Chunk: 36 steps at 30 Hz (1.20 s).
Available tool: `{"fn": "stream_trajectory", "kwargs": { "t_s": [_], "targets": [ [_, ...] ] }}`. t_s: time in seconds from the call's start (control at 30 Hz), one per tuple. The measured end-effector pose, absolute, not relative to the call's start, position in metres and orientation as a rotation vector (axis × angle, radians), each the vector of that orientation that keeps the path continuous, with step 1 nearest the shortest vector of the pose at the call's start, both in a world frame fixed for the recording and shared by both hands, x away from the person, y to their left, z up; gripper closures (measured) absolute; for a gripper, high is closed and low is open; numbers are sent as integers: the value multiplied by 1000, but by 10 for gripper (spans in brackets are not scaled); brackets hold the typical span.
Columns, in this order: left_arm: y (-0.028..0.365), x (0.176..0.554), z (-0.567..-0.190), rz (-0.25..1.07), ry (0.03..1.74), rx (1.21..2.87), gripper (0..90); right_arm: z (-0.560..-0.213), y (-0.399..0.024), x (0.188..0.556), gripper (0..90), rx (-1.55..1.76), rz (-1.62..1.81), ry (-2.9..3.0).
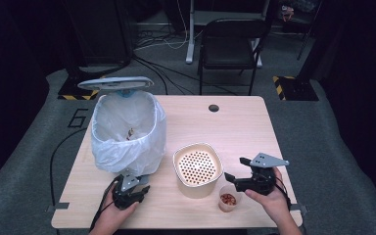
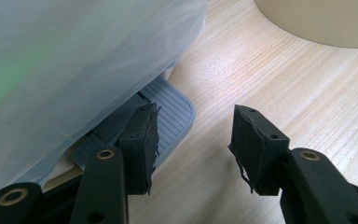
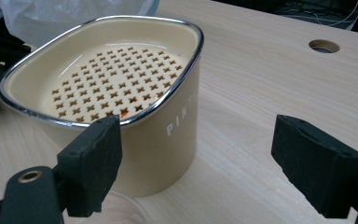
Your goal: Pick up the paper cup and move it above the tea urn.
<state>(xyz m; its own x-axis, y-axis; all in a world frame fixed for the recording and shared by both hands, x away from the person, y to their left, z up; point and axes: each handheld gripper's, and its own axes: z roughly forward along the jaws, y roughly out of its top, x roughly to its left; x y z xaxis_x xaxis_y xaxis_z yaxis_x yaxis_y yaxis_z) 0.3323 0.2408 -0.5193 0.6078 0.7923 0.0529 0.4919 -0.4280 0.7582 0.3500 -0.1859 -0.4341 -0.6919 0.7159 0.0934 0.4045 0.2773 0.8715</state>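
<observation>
Located at the near left of the table point(image 1: 245, 127): left gripper point(image 1: 129, 192), in a hand, tight against the foot of a pedal bin point(image 1: 127, 129). Confirmed in the left gripper view: fingers spread, with bare wood and nothing else in the gap. Left pad point(image 2: 142, 140) set over the corner of the grey ribbed pedal point(image 2: 172, 112). Actual contact with the pedal not determinable. Right pad clear of the pedal, above the tabletop.

Bin lined with a white plastic bag point(image 2: 74, 60), hanging down to just above the pedal. Lid point(image 1: 116, 83) raised and standing behind the bin opening. A few small scraps noted inside the bag.

Located at the near right: right gripper point(image 1: 235, 169), in the other hand, pointed leftward toward a cream container point(image 1: 198, 170). Confirmed in the right gripper view: fingers point(image 3: 91, 163) spread wide, gripping nothing. Left pad in front of the container wall, not pressed on it; right pad over bare table.

Container placed near the table centre, between bin and right gripper, upright, with a metal rim and a perforated insert point(image 3: 114, 81) inside. Orange residue visible through some holes.

Small clear cup point(image 1: 228, 199) upright just beside the container's near right corner, directly below the right gripper, holding red bits. Not held.

Round hole point(image 1: 213, 107) noted at the far side of the table. Black chair point(image 1: 230, 44) beyond the table.
</observation>
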Motion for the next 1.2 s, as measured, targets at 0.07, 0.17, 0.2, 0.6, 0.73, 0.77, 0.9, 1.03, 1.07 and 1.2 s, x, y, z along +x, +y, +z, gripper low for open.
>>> {"fn": "stream_trajectory", "kwargs": {
  "t_s": [0.07, 0.17, 0.2, 0.6, 0.73, 0.77, 0.9, 1.03, 1.07, 1.2],
  "targets": [
    [241, 332, -519, 531, 1009, 2107, 509, -437, -185, 347, 158, 1015, 1393, 2247],
    [241, 332, -519, 532, 1009, 2107, 509, -441, -183, 343, 159, 988, 1402, 2270],
    [241, 332, -519, 532, 1009, 2108, 509, -442, -183, 342, 159, 981, 1405, 2278],
    [240, 332, -520, 534, 1009, 2103, 509, -444, -179, 327, 144, 910, 1445, 2335],
    [240, 332, -519, 539, 1011, 2109, 509, -448, -177, 323, 143, 889, 1447, 2360],
    [240, 332, -519, 535, 1009, 2112, 509, -449, -176, 321, 143, 888, 1452, 2368],
    [240, 332, -519, 535, 1008, 2117, 508, -452, -171, 318, 143, 859, 1430, 2395],
    [240, 331, -519, 535, 1012, 2113, 508, -456, -168, 315, 143, 847, 1416, 2424],
    [240, 331, -519, 534, 1012, 2113, 508, -458, -168, 316, 143, 834, 1419, 2426],
    [240, 332, -519, 535, 1008, 2116, 508, -467, -167, 315, 143, 838, 1395, 2443]
  ]
}}
